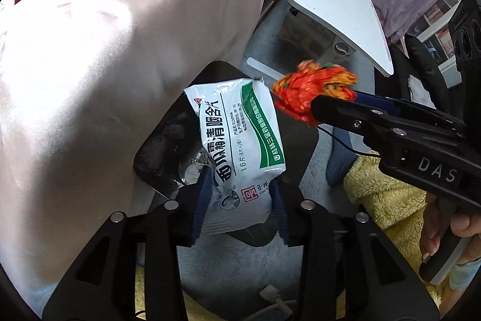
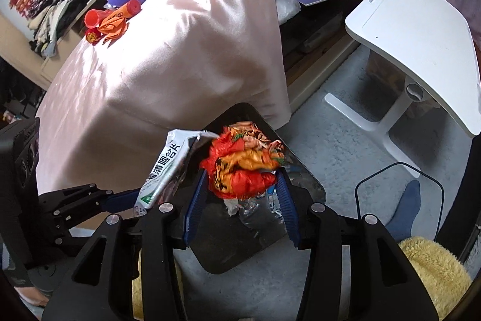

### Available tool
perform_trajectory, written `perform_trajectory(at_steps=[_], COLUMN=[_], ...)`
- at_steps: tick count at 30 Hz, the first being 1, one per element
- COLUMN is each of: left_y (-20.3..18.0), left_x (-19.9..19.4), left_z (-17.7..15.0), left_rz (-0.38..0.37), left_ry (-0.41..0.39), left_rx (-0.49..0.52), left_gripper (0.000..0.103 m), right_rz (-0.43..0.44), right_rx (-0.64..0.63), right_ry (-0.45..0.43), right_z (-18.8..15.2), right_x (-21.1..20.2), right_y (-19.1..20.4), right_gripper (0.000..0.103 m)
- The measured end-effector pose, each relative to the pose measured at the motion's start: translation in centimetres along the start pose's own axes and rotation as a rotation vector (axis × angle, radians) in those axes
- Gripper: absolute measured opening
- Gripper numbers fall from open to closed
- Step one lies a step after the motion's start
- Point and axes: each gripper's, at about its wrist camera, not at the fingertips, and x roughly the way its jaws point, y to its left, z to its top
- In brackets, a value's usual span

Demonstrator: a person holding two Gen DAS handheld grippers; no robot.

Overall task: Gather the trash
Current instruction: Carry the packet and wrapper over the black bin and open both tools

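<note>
My left gripper (image 1: pixel 240 194) is shut on a white and green lozenge packet (image 1: pixel 237 140) and holds it over the black trash bin (image 1: pixel 156 152). The packet also shows in the right wrist view (image 2: pixel 163 167), with the left gripper (image 2: pixel 132 200) at the lower left. My right gripper (image 2: pixel 240 194) is shut on a crumpled orange-red wrapper (image 2: pixel 243 164) above the bin (image 2: pixel 312 188), which holds clear crumpled plastic (image 2: pixel 252 209). In the left wrist view the right gripper (image 1: pixel 312 107) comes in from the right with the wrapper (image 1: pixel 312 89).
A table under a pink cloth (image 2: pixel 180 50) stands behind the bin, with orange and red scraps (image 2: pixel 111 20) at its far end. A white side table (image 2: pixel 421 38) stands at the right on grey carpet. A yellow fleece (image 2: pixel 430 270) and a socked foot (image 2: pixel 405 212) are near.
</note>
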Motion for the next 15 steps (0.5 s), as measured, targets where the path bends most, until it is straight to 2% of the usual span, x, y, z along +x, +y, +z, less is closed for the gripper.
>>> perform_trajectory(at_steps=[2,4,8,11,15], left_y=[0.1,0.3,0.9,1.5,2.6], left_x=[-0.3,-0.9,-2.9,-5.1,-8.6], left_z=[0.0,0.0,-0.1,-0.4,-0.9], left_rz=[0.012,0.025,0.049,0.058,0.079], left_ry=[-0.008,-0.023,-0.063,-0.107,-0.186], left_rx=[-0.003,-0.004,-0.007,-0.017,-0.031], left_gripper=[0.052,0.060,0.066,0.069,0.075], right_rz=[-0.006,-0.015,-0.027,-0.039,-0.039], right_rx=[0.013,0.022,0.035,0.036,0.022], right_ry=[-0.013,-0.023,-0.051,-0.083,-0.132], right_z=[0.2,0.4,0.9,1.3,2.4], right_x=[-0.3,-0.7,-1.8,-3.0,-4.7], right_y=[-0.2,-0.5,-1.1,-1.2,-0.6], right_gripper=[0.062,0.064,0.064,0.071,0.074])
